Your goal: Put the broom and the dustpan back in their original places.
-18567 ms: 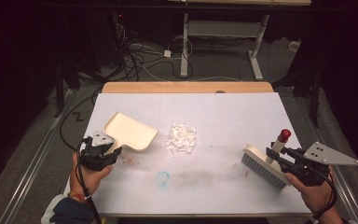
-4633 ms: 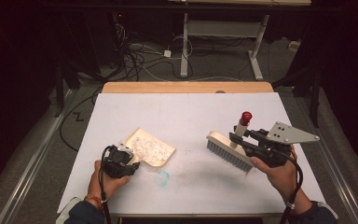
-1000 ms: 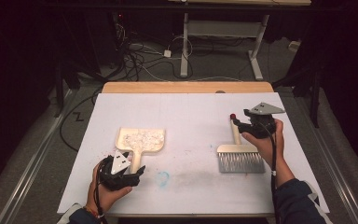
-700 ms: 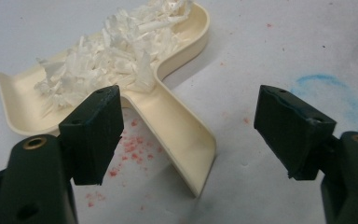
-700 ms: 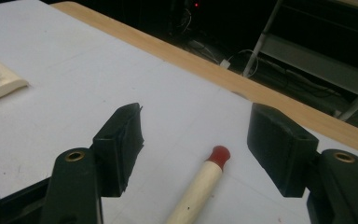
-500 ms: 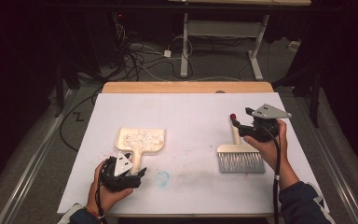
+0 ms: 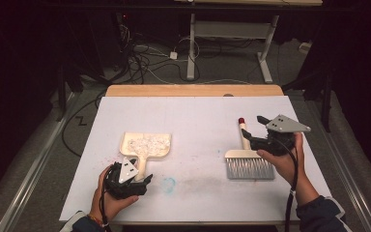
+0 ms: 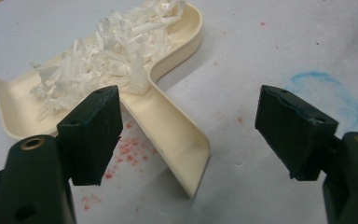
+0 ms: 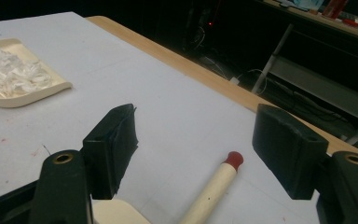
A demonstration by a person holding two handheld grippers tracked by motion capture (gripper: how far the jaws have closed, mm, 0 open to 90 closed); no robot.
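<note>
Right gripper [image 7: 249,136]: jaws have just been opening, wide, wooden brush handle between them untouched | wooden brush with grey bristles [image 7: 247,162]: flat, right side of table | left gripper [image 7: 140,180]: open, gripping nothing | cream plastic dustpan [image 7: 146,145]: with white paper shreds [image 7: 146,143], left-centre | advice: lift right gripper straight away, not nudging handle.

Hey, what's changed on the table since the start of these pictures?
The paper shreds went from the table into the dustpan. The brush now lies flat; the right tongs have just been opening and released its handle. The left tongs are open around the dustpan's handle.
</note>
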